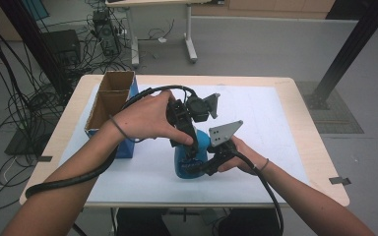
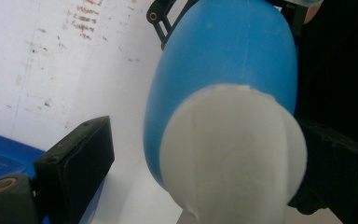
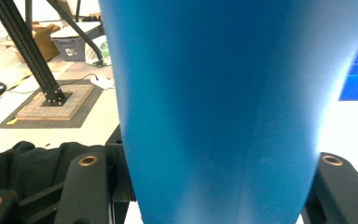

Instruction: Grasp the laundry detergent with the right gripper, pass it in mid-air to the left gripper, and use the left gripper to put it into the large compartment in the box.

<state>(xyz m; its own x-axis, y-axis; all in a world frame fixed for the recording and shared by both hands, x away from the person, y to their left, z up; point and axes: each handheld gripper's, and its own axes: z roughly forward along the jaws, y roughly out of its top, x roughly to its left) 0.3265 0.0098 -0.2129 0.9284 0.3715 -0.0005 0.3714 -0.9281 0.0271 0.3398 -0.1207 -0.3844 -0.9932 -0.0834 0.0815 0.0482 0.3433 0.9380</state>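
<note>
Here the right gripper (image 1: 207, 164) pinches the blue bottle (image 1: 191, 156) low on the worktop (image 1: 285, 123), while the left gripper's (image 1: 189, 147) fingers (image 2: 77, 161) stand spread around its white cap (image 2: 233, 154). Close squarely on the cap, keeping the body steady.

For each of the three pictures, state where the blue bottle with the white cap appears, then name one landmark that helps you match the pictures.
High view: blue bottle stands at table centre, between both grippers.
Left gripper view: it fills the centre and right, its white cap nearest the camera.
Right gripper view: its blue body spans the middle, between the jaws.
Shared landmark: the blue box, at the left in the high view.
</note>
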